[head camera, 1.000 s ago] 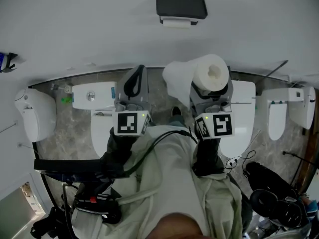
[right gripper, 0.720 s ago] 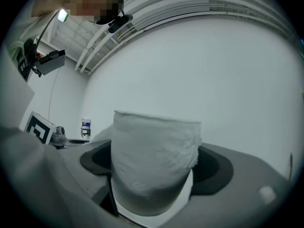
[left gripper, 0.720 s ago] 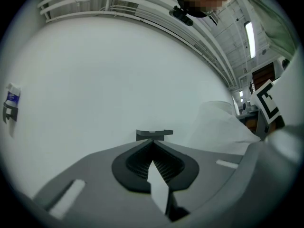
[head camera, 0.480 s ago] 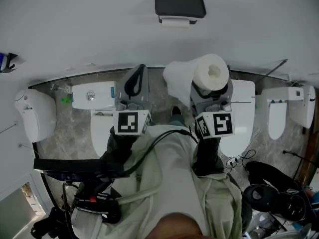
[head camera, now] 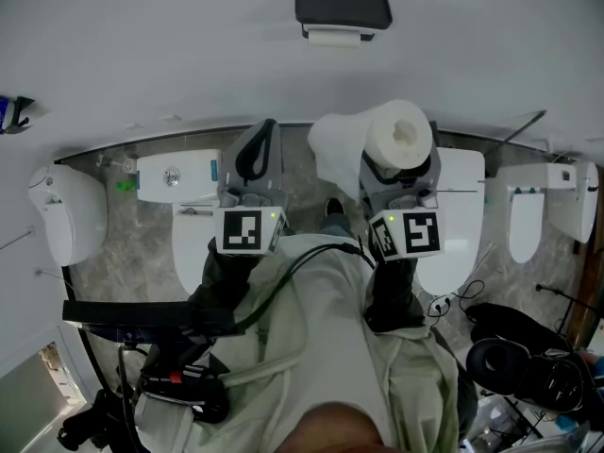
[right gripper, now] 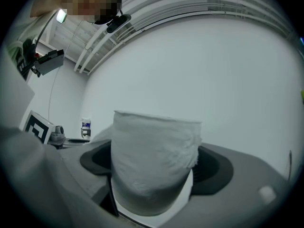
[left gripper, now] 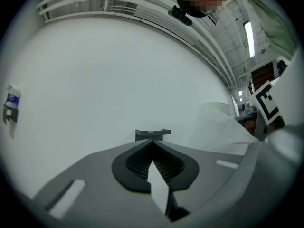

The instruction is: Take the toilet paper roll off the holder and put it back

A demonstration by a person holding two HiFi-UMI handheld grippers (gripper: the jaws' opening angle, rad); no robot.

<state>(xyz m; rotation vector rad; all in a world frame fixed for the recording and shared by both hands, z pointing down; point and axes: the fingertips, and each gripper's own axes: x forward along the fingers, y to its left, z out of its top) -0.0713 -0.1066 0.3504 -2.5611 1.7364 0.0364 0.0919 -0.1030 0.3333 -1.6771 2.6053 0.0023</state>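
The white toilet paper roll (head camera: 400, 137) stands upright between the jaws of my right gripper (head camera: 401, 163), which is shut on it; a loose sheet (head camera: 335, 149) hangs off its left side. In the right gripper view the roll (right gripper: 154, 158) fills the space between the jaws. The dark holder (head camera: 342, 9) is mounted on the white wall, well above and left of the roll, with a white strip under it. My left gripper (head camera: 255, 154) is shut with nothing in it, and the holder (left gripper: 153, 134) shows far off, straight over its tips.
White toilets (head camera: 193, 217) stand along the floor at the wall's foot, with another (head camera: 462, 225) under the right gripper. A small blue-labelled object (head camera: 11, 113) sticks out of the wall at far left. Dark bags (head camera: 524, 366) lie at lower right.
Both grippers and the roll have hardly shifted. The dark gear at lower right has moved a little.
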